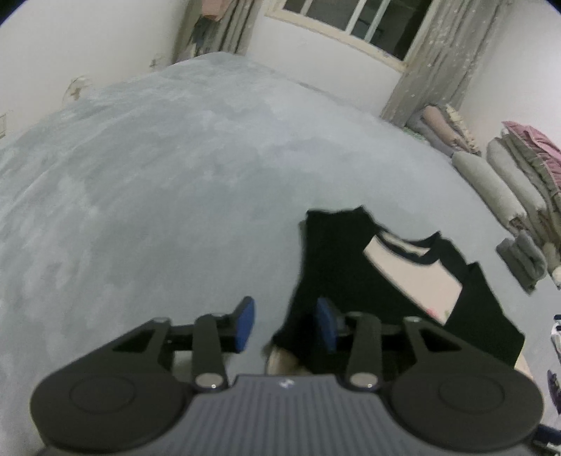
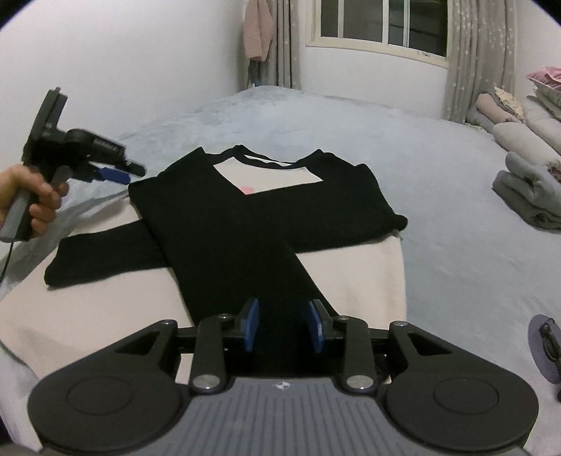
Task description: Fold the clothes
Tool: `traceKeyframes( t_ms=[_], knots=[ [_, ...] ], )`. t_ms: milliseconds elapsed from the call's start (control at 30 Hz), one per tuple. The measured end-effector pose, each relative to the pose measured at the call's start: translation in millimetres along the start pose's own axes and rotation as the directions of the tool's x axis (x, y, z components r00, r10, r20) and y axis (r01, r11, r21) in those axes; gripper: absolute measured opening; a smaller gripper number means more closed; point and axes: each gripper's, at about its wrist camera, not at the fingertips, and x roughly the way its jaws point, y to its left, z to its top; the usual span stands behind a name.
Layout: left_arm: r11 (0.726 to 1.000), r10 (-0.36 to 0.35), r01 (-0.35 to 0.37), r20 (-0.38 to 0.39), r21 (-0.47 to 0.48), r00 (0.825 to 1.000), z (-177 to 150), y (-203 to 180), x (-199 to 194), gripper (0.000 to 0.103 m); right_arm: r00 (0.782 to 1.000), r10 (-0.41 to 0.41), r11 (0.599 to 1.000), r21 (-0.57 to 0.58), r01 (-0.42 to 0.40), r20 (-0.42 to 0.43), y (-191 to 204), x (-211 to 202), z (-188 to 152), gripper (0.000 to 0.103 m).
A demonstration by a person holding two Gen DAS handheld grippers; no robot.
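Observation:
A cream shirt with black sleeves (image 2: 245, 217) lies on the grey bed (image 2: 455, 210), both black sleeves folded across its body. It also shows in the left wrist view (image 1: 385, 280). My right gripper (image 2: 283, 324) is open, its blue pads on either side of the end of the diagonal black sleeve, low over the shirt's near part. My left gripper (image 1: 284, 324) is open and empty, held above the bed at the shirt's left edge. It shows in the right wrist view (image 2: 121, 173) in a hand, raised left of the shirt.
Folded grey clothes (image 2: 529, 196) and rolled bedding (image 2: 519, 129) lie along the bed's right side. A window with curtains (image 2: 382, 24) is on the far wall. A wide bare stretch of bed (image 1: 157, 175) lies to the left.

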Motion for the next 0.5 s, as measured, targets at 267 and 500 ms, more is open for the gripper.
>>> traceKeyframes(
  t_ms=[267, 500],
  knots=[
    [0.999, -0.035, 0.036, -0.052, 0.004, 0.998, 31, -14, 60, 0.039, 1.000, 0.015, 0.999, 0.040, -0.015, 0.000, 5, 29, 12, 0.031],
    [0.988, 0.067, -0.055, -0.086, 0.143, 0.994, 43, -31, 103, 0.020, 0.999, 0.054, 0.995, 0.088, -0.053, -0.005, -2, 53, 24, 0.031]
  ],
)
